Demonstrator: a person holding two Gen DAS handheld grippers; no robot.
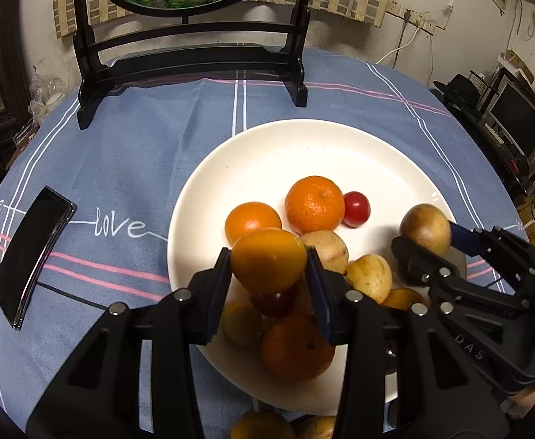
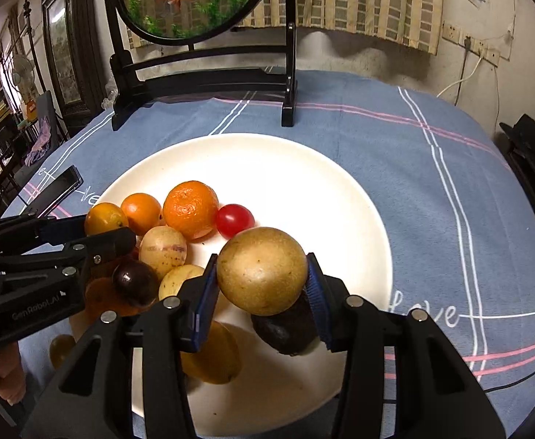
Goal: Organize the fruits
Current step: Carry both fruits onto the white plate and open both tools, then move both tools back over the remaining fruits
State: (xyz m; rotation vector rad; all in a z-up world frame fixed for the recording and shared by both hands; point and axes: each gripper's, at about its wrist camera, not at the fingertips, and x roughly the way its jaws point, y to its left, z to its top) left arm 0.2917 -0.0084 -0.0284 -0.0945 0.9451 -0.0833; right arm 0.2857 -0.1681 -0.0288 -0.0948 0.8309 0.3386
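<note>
A smooth yellow-orange round fruit [image 1: 268,260] sits between the blue pads of the left hand-held gripper [image 1: 269,267], which is clamped on it above the near part of a wide white ceramic plate [image 1: 267,146]. A tan, speckled round fruit [image 2: 262,270] is clamped the same way in the right hand-held gripper [image 2: 263,281], raised over the plate's middle. On the plate beneath lie two dimpled orange mandarins [image 1: 315,205], a small glossy red cherry tomato [image 1: 356,209], pale yellow oval fruits [image 1: 369,278] and a dark purple round fruit [image 2: 135,281], bunched toward the plate's near left rim. The plate rests on the desk, covered by a blue-grey striped cloth [image 1: 128,168]. A black smartphone [image 1: 33,256] lies near the desk's left edge, and a black wooden stand with a round painted panel [image 1: 190,55] rises at the far edge.
</note>
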